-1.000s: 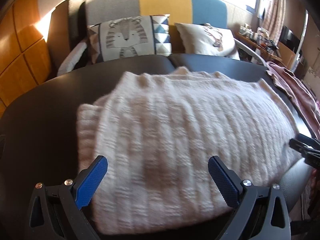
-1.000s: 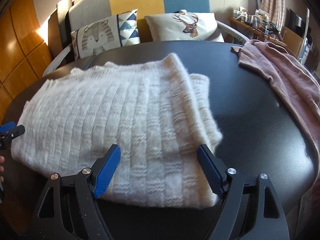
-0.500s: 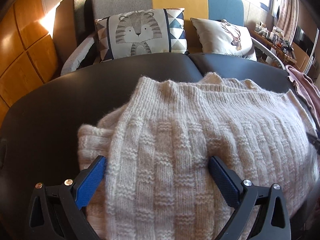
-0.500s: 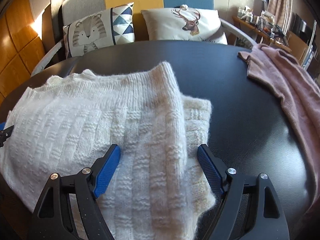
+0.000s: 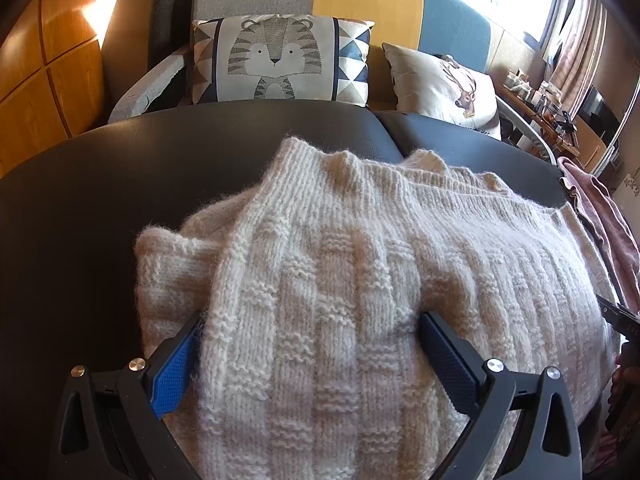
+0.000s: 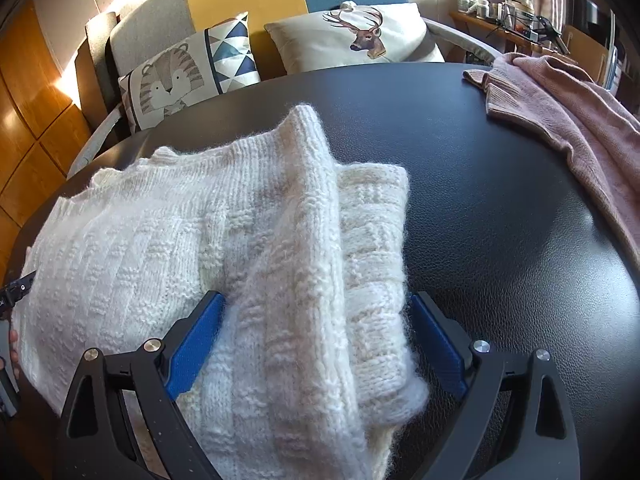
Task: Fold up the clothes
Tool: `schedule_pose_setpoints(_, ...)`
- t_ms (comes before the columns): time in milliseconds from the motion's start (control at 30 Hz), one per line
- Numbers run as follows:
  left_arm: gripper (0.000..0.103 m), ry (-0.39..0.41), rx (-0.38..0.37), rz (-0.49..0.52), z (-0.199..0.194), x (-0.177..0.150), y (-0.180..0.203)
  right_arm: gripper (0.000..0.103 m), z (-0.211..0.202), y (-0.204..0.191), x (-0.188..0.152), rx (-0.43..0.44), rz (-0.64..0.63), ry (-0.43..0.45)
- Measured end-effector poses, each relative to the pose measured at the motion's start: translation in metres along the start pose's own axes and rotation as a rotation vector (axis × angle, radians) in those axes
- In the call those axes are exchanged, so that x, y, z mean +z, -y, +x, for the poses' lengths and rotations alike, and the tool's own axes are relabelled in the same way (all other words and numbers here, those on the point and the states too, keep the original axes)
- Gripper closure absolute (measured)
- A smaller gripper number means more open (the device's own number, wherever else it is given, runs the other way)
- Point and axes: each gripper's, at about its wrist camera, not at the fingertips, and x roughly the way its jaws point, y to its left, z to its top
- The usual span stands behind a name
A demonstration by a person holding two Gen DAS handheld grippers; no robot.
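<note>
No readable writing showing. Left gripper (image 5: 310, 328) is sitting open astride the cream sweater (image 5: 360, 280); right gripper (image 6: 316, 312) is opening astride its folded edge.

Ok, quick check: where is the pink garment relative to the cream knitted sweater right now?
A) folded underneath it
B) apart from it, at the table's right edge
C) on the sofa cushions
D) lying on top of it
B: in the right wrist view the pink garment lies over the table's right edge, with bare dark tabletop between it and the cream sweater.
</note>
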Motion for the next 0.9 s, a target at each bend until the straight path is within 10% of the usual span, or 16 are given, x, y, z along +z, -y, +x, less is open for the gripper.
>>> schedule_pose_setpoints(467, 0.0, 0.009, -0.026, 0.005, -0.023, -0.038, -0.003, 0.009, -0.026, 0.002, -0.03, 0.01, -0.023, 0.008)
schedule_pose_setpoints(900, 0.0, 0.069, -0.013, 0.009, -0.046, 0.012, 0.001, 0.008, -0.054, 0.002, 0.037, 0.041, 0.026, 0.095)
